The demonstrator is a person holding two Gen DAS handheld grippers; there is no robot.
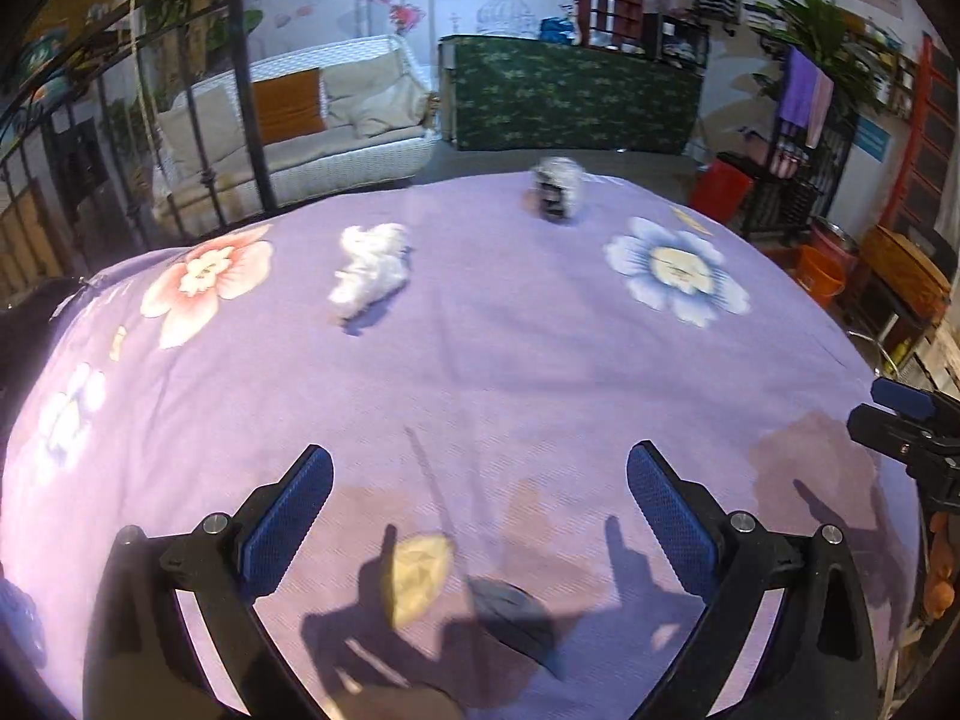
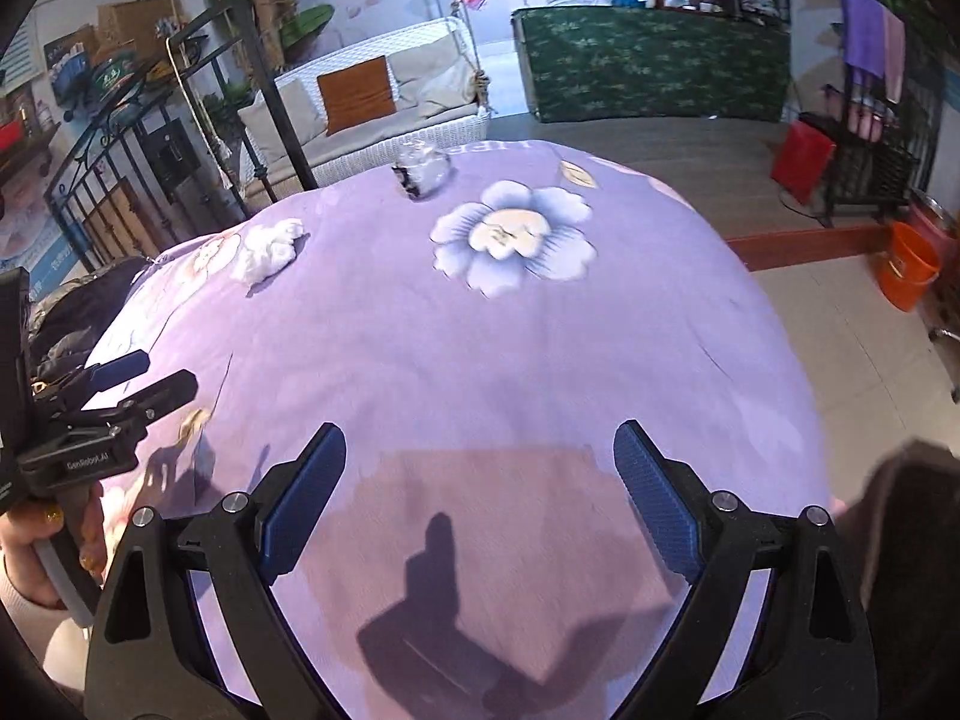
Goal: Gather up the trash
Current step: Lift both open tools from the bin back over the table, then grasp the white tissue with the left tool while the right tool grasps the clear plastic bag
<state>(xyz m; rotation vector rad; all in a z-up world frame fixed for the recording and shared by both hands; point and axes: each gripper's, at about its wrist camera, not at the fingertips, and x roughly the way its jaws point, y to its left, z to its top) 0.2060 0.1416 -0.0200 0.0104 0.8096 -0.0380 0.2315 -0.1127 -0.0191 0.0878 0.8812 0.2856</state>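
A crumpled white tissue [image 1: 370,267] lies on the purple flowered tablecloth [image 1: 480,360], far left of centre; it also shows in the right wrist view [image 2: 268,250]. A crumpled clear plastic wrapper with a dark label [image 1: 558,187] sits at the table's far edge, also in the right wrist view [image 2: 422,171]. My left gripper [image 1: 479,471] is open and empty, low over the near part of the cloth. My right gripper [image 2: 480,450] is open and empty, well short of both pieces. The left gripper shows at the left of the right wrist view [image 2: 144,375].
A white wicker sofa [image 1: 312,126] and a green-draped counter [image 1: 576,93] stand beyond the table. A black metal railing [image 1: 120,138] is at the left. Orange buckets [image 2: 909,267] and a red bin [image 2: 801,159] stand on the floor at the right.
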